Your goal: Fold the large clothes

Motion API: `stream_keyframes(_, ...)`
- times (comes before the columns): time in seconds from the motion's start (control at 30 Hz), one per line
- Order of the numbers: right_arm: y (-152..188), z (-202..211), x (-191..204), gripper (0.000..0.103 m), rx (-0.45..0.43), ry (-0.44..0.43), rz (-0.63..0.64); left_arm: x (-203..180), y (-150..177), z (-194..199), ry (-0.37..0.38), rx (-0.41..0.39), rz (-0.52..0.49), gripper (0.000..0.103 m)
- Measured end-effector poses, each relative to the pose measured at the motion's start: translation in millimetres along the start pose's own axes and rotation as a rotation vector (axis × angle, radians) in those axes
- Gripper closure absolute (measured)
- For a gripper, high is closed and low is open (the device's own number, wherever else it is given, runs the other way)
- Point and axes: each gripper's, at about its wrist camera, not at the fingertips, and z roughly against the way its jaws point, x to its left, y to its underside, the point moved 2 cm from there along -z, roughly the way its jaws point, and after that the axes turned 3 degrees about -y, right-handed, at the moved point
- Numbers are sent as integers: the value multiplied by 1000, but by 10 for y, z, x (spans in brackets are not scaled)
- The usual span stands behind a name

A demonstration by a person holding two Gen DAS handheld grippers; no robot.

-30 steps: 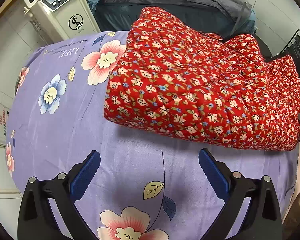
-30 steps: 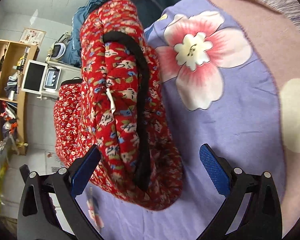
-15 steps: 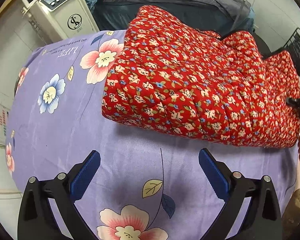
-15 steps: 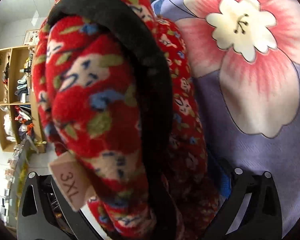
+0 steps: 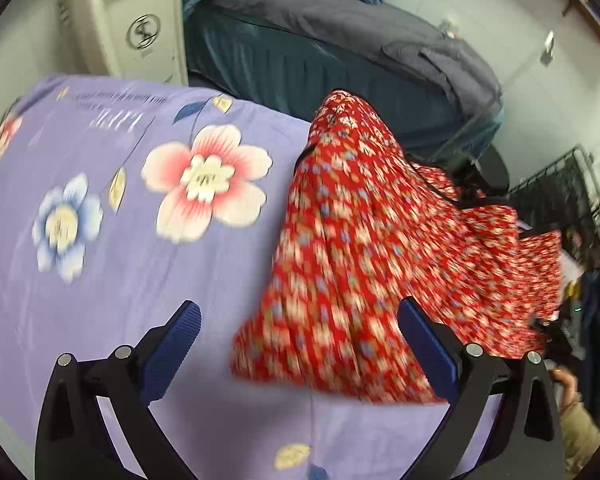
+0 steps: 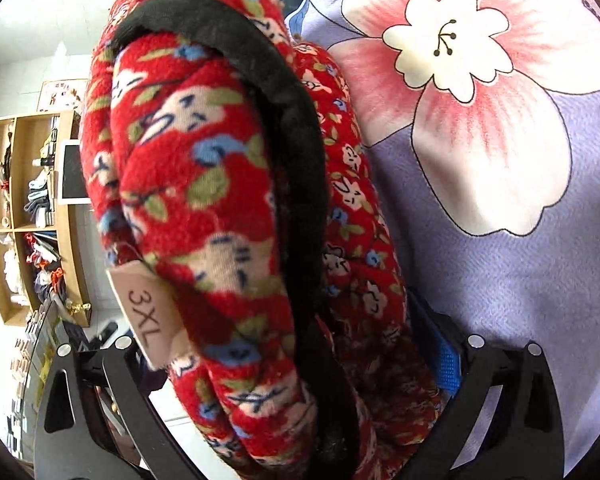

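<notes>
A thick red floral padded garment [image 5: 364, 248] with black trim lies folded on the purple flowered sheet [image 5: 100, 280]; its right end is lifted. My left gripper [image 5: 300, 332] is open and empty, just in front of the garment's near left corner. In the right wrist view the garment's folded edge [image 6: 220, 208], with black trim and a "3XL" tag [image 6: 148, 320], fills the space between my right gripper's fingers. My right gripper [image 6: 284, 364] is shut on this bundle; only its right blue pad [image 6: 444, 360] shows.
A white appliance [image 5: 128, 20] stands beyond the bed's far edge. A dark blue-grey covered bed or couch [image 5: 340, 52] lies behind. A black wire rack [image 5: 556, 192] is at the right. Wooden shelves [image 6: 24, 216] with clutter show in the right wrist view.
My right gripper closed in on the garment's end and lifted it. The garment has bunched and swung toward my left gripper, which moved closer to it.
</notes>
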Motion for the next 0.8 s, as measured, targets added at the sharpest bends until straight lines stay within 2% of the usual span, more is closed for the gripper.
stream_keyframes(0.1, 110, -12, 64, 5, -2, 21, -8, -106, -139, -231, -113, -5, -112, 6)
stream_keyframes(0.17, 123, -5, 122, 5, -2, 31, -12, -42, -184, -438, -96, 39, -102, 6)
stream_keyframes(0.27, 164, 5, 192, 5, 1, 44, -11, 227, -158, -812, 58, 135, -5, 5)
stream_keyframes(0.5, 338, 161, 211, 5, -8, 57, -12, 502, -151, -1203, 356, 237, 97, 5)
stream_keyframes(0.57, 359, 175, 232, 5, -6, 63, -17, 491, -198, -1286, 398, 256, 94, 5)
stream_keyframes(0.67, 342, 173, 294, 5, -6, 73, -24, 461, -266, -1410, 419, 264, 59, 5)
stream_keyframes(0.8, 268, 114, 334, 5, -4, 76, -36, 607, -302, -1619, 515, 308, 87, 4)
